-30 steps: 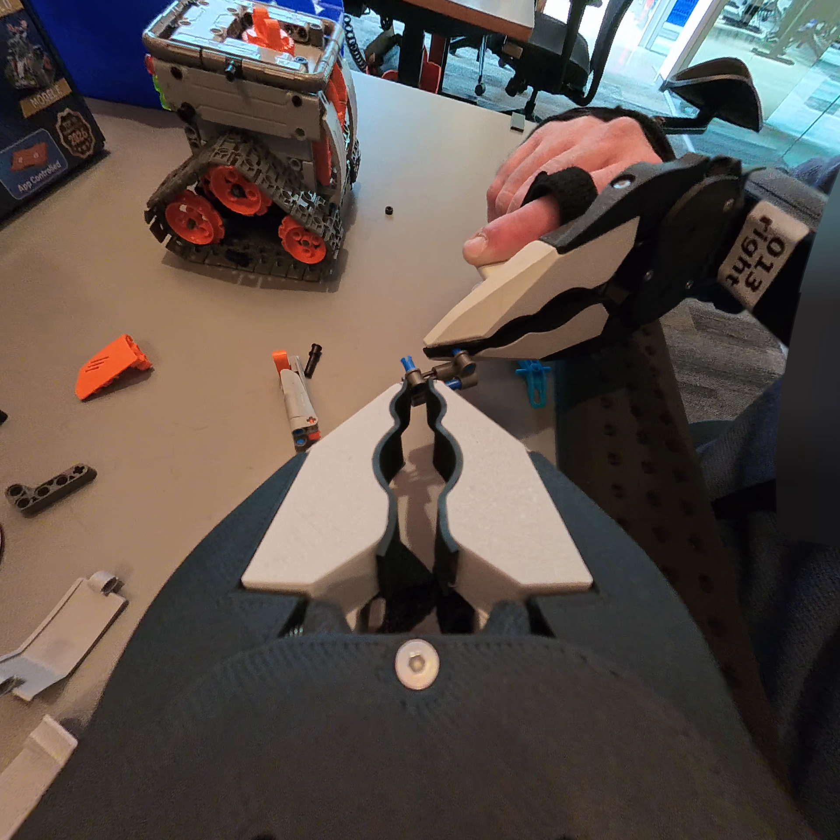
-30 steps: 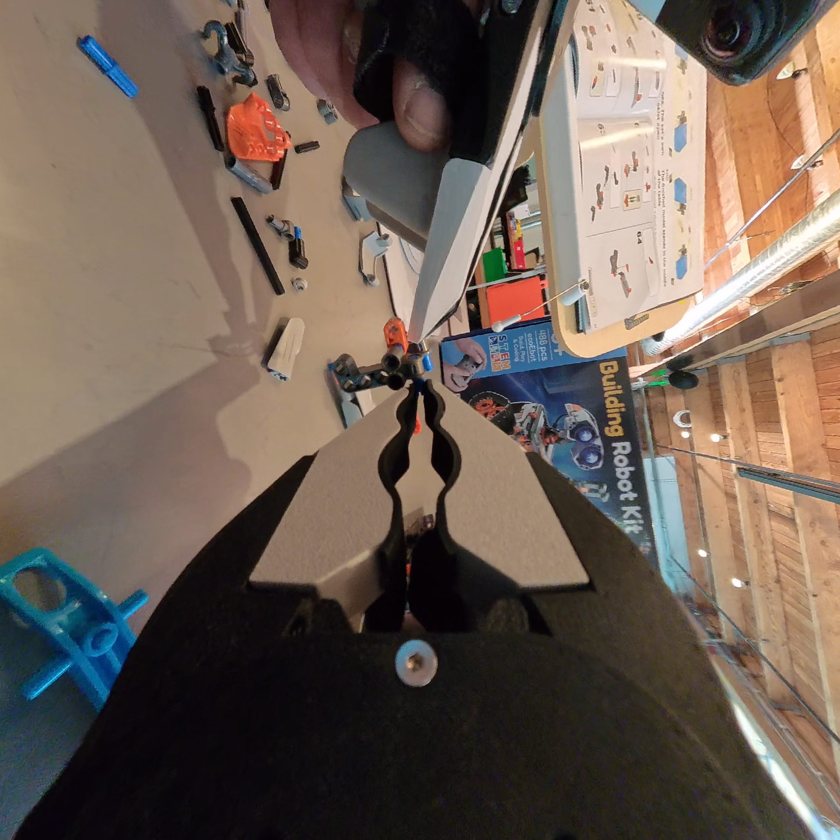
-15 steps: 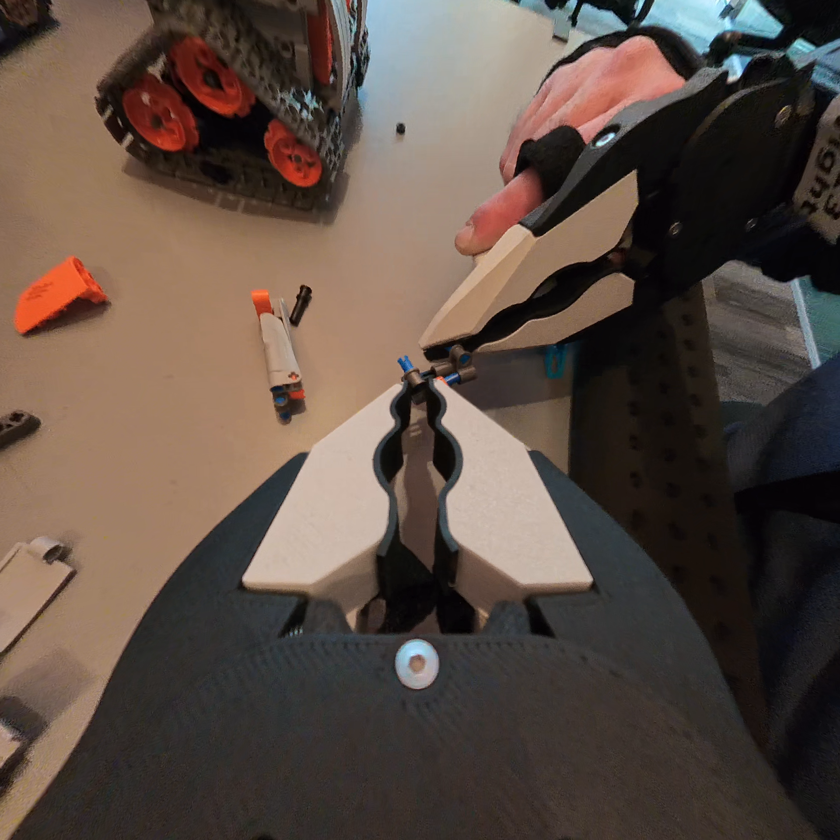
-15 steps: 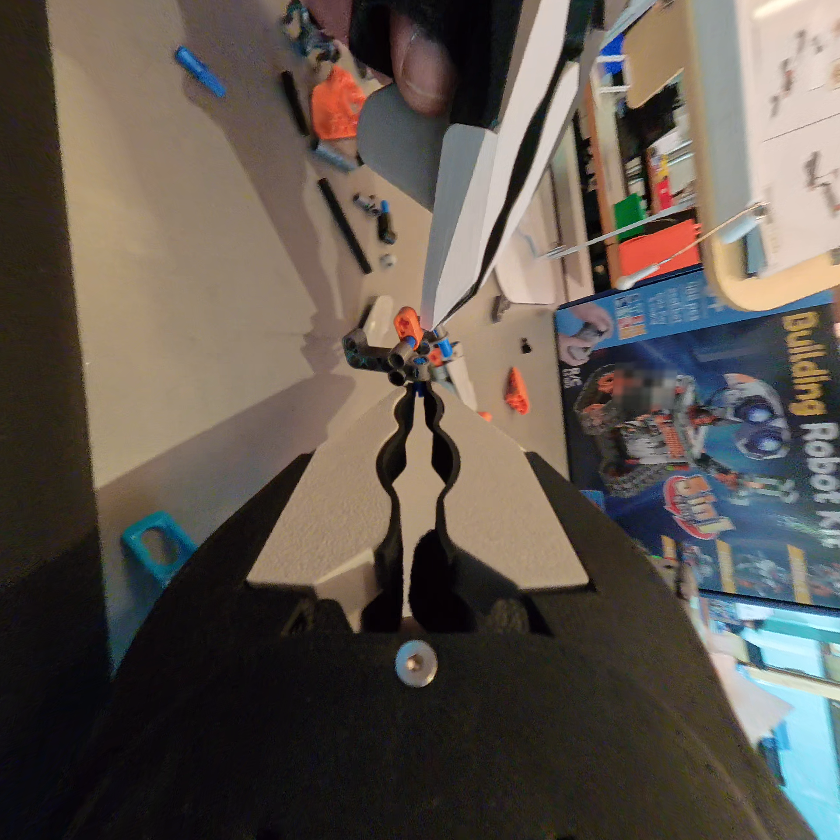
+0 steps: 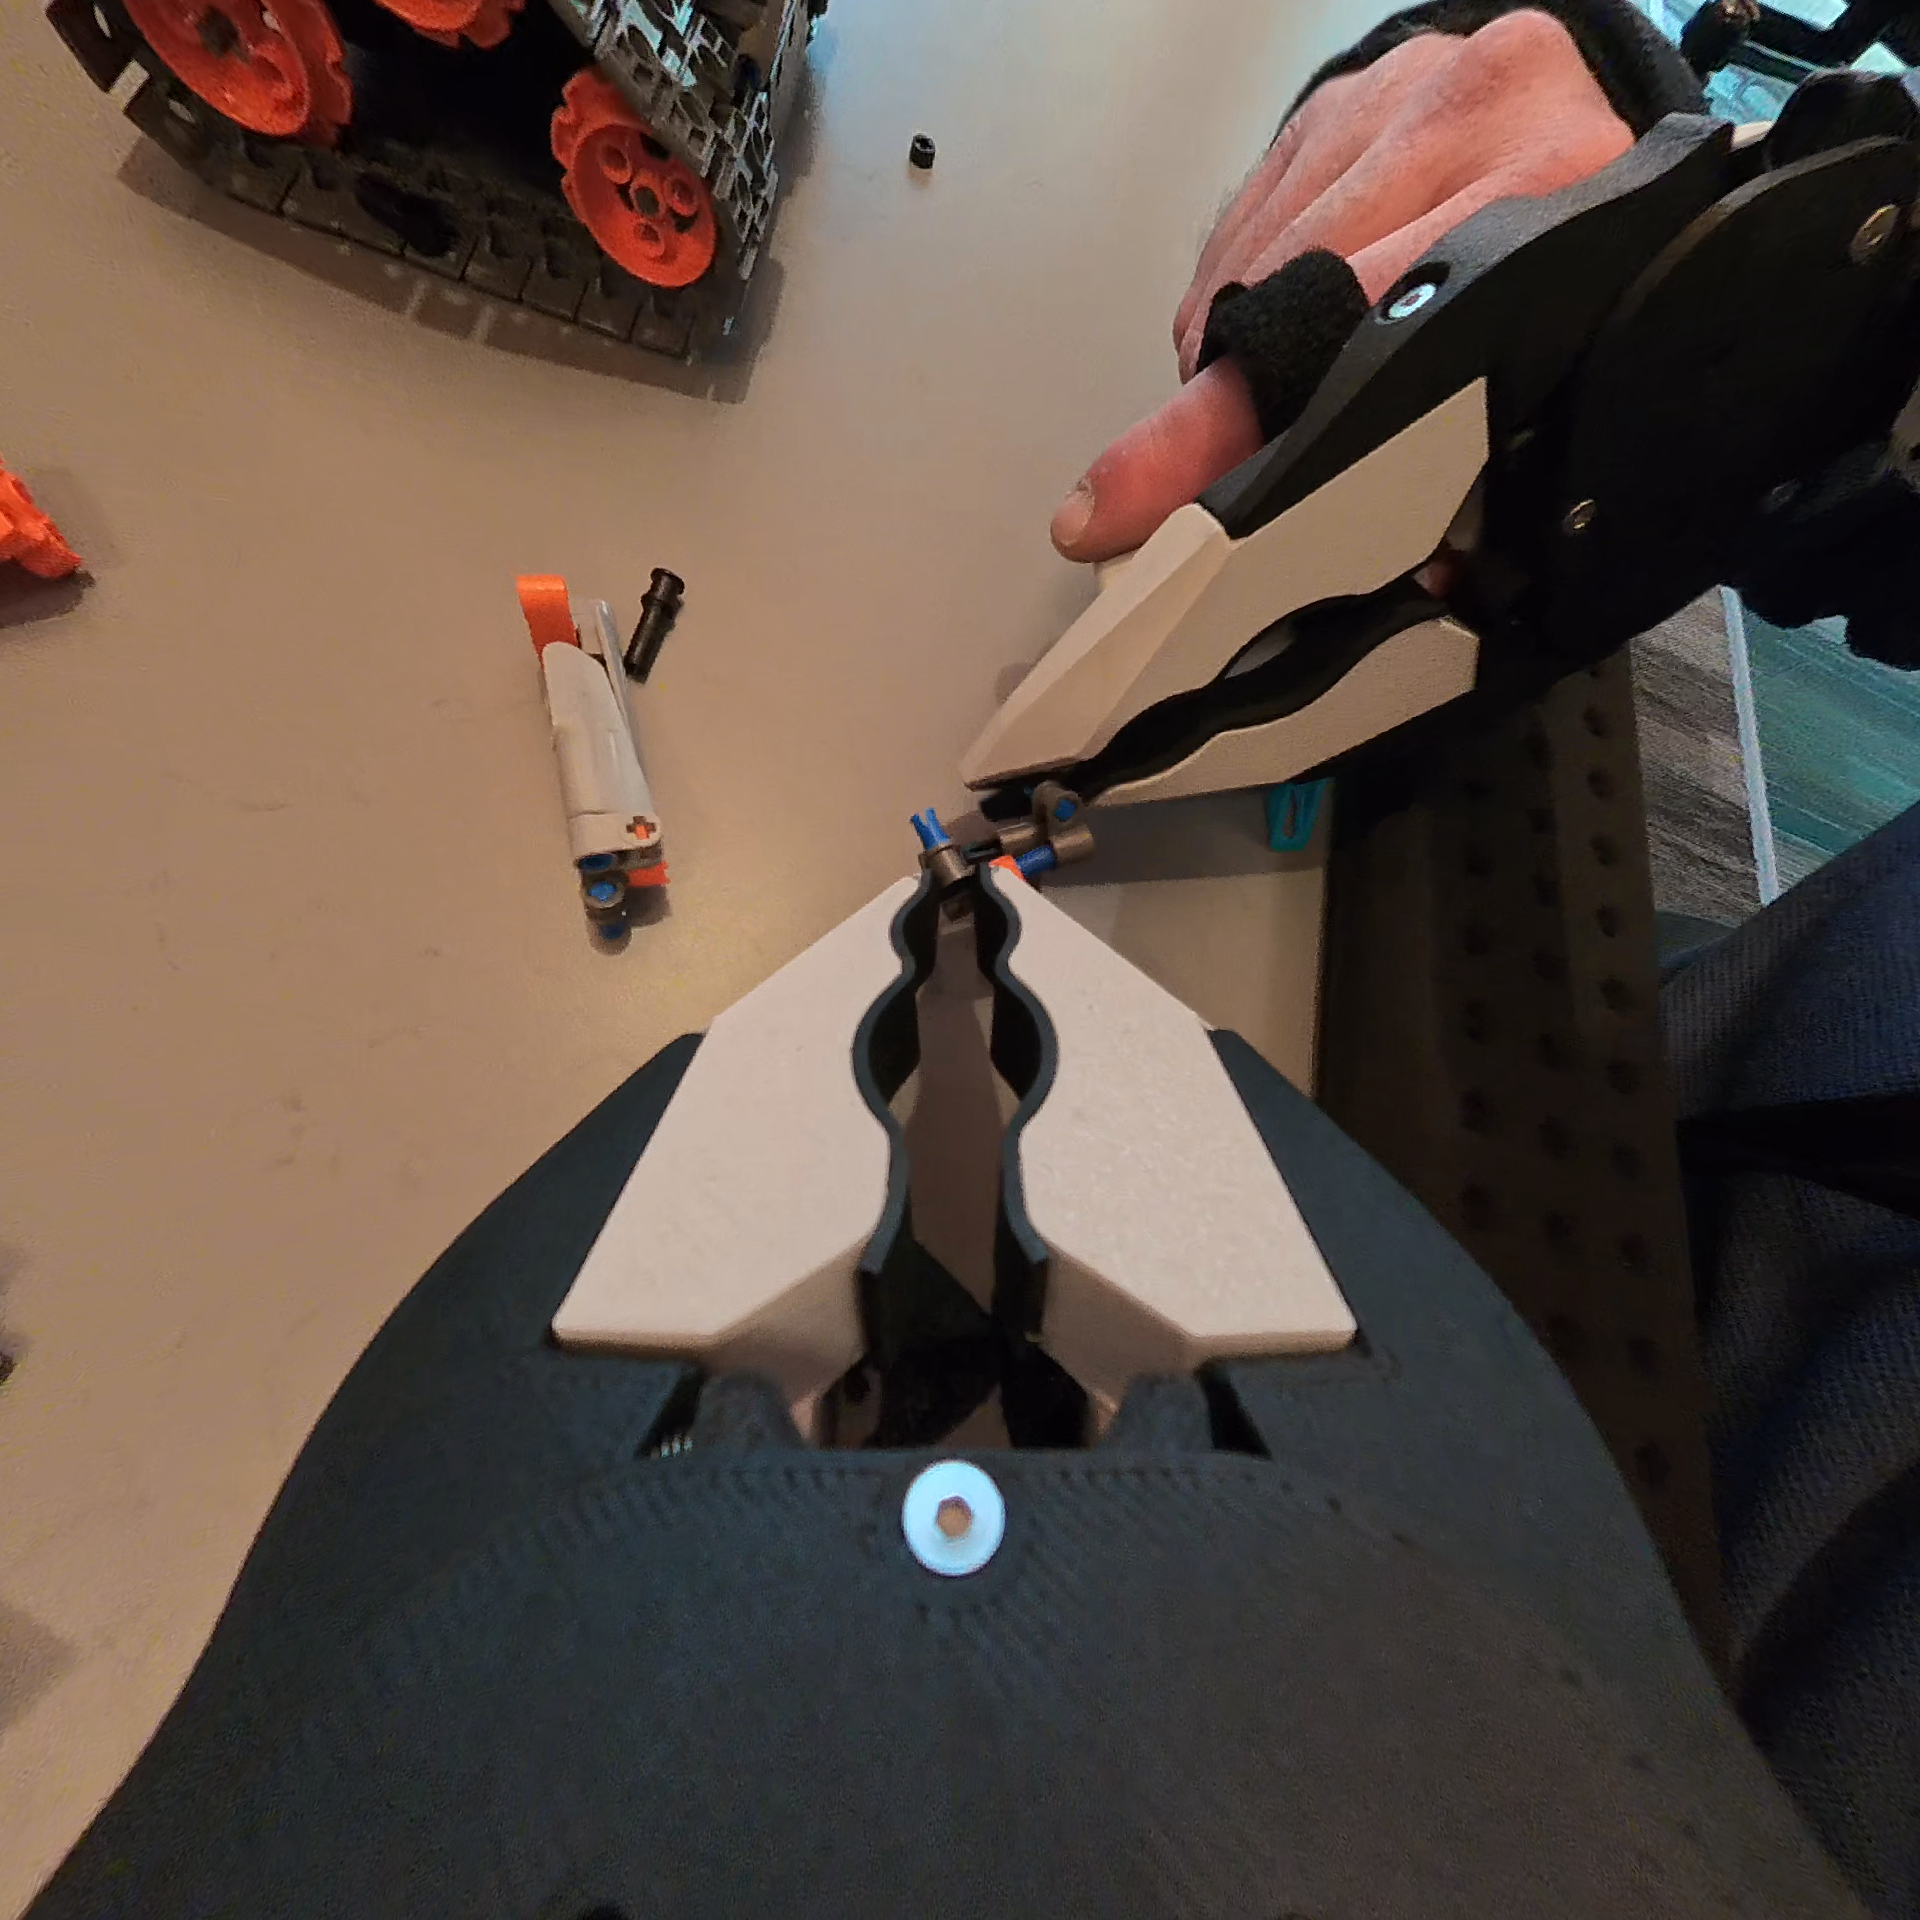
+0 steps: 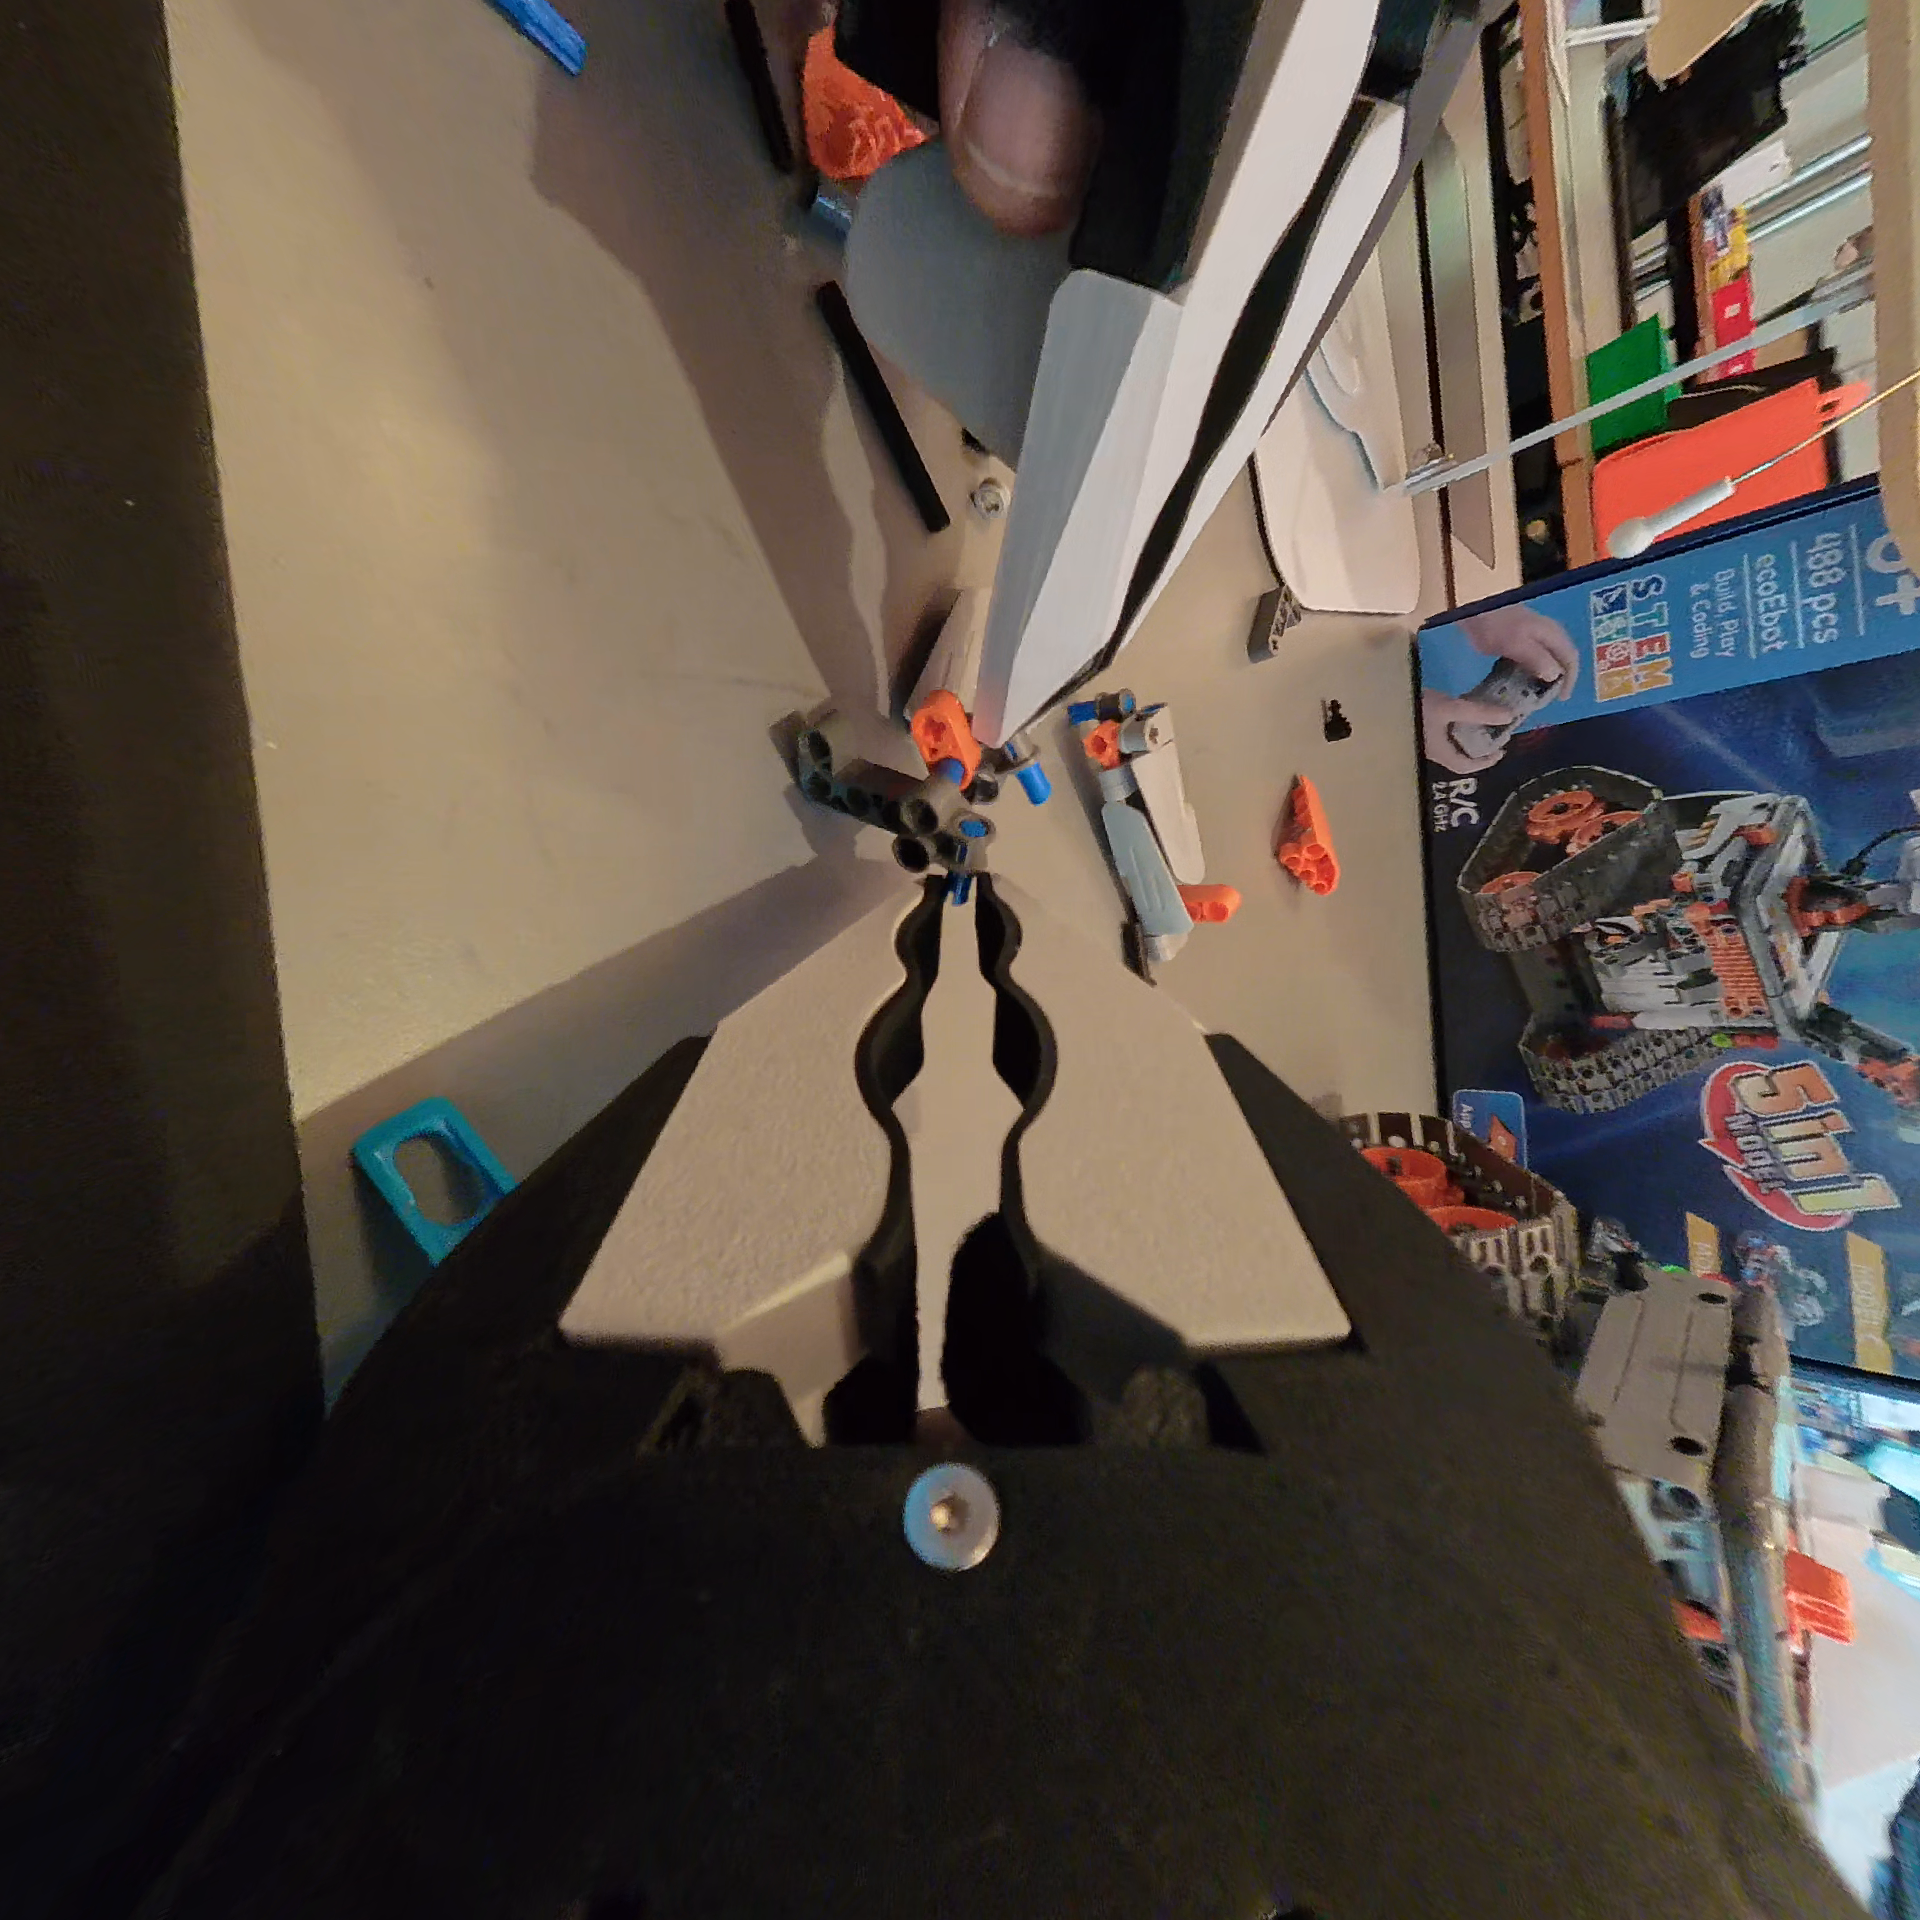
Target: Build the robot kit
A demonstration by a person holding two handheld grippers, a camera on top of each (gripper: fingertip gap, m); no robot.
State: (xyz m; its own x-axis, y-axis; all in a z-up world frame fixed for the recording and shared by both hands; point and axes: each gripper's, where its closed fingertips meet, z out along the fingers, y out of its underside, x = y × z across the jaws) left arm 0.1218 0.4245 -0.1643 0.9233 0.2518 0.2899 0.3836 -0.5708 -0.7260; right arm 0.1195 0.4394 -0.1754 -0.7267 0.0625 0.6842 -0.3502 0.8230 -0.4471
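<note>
Small brick assembly [image 5: 997,844]: grey connectors, blue pins, one orange piece, with a dark perforated beam [image 6: 847,790] running off one side; held in the air above the counter [image 5: 260,1039], near its front edge, between both tools.

Left tongs [image 5: 954,896]: tips closed on a grey connector at one end of the assembly, with only a narrow gap farther back along the wavy black pads.

Right tongs [image 6: 954,885]: tips pinched on a blue pin at the assembly's near end, in the right wrist view; the jaws are nearly together. In the left wrist view the same tool comes in from the right with a hand [image 5: 1382,208] strapped to it, its tips meeting the assembly.

On the counter, apart from the held piece:
- grey and orange sub-assembly [image 5: 597,748] with blue pins, lying flat to the left
- short black pin [image 5: 652,621] just beside it
- tracked vehicle model [image 5: 447,135] with orange wheels, at the far edge of the left wrist view
- small black bush [image 5: 922,151], alone beyond the hand
- orange piece [image 5: 26,530] at the left border
- teal part [image 6: 426,1174] near the counter edge
- blue printed kit box [image 6: 1683,883] standing at the back
- long black beam [image 6: 878,405] and loose orange connector [image 6: 1307,836]
</note>
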